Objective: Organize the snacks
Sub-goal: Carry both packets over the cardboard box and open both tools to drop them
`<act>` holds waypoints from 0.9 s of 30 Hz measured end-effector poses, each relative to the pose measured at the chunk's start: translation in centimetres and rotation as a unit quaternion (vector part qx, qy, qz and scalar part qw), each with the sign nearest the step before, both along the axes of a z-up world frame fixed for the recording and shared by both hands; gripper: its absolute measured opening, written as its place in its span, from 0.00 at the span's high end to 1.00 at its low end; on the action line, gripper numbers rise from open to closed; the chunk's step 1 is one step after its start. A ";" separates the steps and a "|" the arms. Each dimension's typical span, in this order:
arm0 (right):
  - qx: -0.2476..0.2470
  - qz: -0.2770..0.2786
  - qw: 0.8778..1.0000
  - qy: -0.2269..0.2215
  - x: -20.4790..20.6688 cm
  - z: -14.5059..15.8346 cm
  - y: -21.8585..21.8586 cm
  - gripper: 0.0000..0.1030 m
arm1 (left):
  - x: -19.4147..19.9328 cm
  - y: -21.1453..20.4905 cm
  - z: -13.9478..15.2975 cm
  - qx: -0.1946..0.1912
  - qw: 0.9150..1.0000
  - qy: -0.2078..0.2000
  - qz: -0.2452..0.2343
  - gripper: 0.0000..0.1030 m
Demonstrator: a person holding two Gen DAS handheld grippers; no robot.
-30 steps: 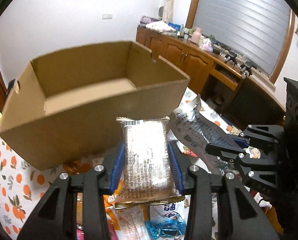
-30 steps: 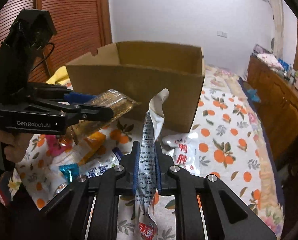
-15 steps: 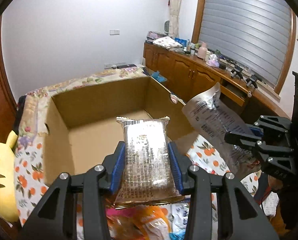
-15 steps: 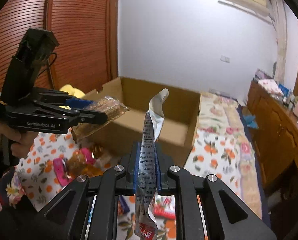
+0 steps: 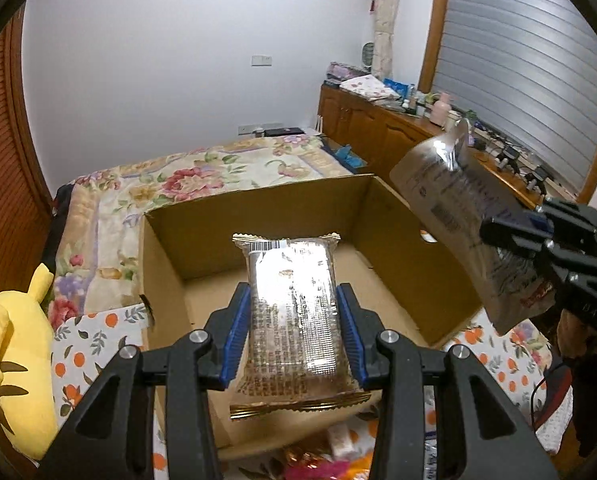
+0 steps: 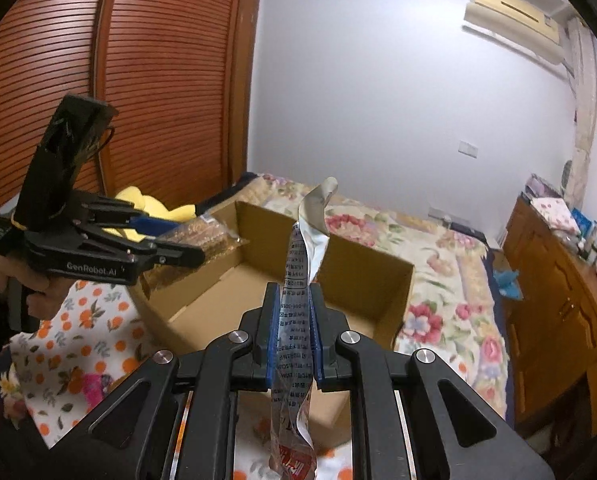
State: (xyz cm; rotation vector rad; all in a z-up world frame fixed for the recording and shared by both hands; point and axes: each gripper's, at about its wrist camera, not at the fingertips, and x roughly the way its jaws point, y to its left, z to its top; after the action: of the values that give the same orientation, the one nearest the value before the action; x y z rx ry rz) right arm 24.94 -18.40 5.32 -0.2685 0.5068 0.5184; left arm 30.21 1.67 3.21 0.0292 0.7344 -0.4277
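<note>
Cardboard box as the landmark: open-topped, seemingly bare inside, resting on the flowered bedcover. Left gripper pinching a clear cracker packet across its width, long axis pointing forward, held above the box's near wall and already over the floor. Right gripper pressed together on a silver pouch held edge-on, long axis running up and forward, tip curling above the box's right wall. Both snacks above the box, neither touching it. Left hand judged the nearer to the box's middle; probably only a short drop and release needed there, then the pouch carried inward from the right side. Loose snacks lying before the box's near wall.
</note>
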 end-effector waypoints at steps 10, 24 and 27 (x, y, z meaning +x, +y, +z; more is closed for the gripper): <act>-0.016 0.009 1.000 0.020 5.9 -1.9 2.3 0.89 | 3.0 1.3 -2.2 0.006 1.000 0.023 0.017 0.60; -0.071 -0.004 0.995 0.066 8.2 -6.4 4.4 0.89 | 3.5 2.0 -3.5 0.007 0.999 0.037 0.037 0.55; -0.079 -0.007 0.994 0.075 8.2 -7.1 4.5 0.89 | 3.0 2.4 -3.1 0.004 0.999 0.027 0.040 0.54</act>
State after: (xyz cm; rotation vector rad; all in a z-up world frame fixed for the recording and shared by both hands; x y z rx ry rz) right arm 33.10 -13.85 -1.76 -0.3792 0.6970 0.4879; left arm 33.19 4.05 0.13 -0.0047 0.7869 -0.3511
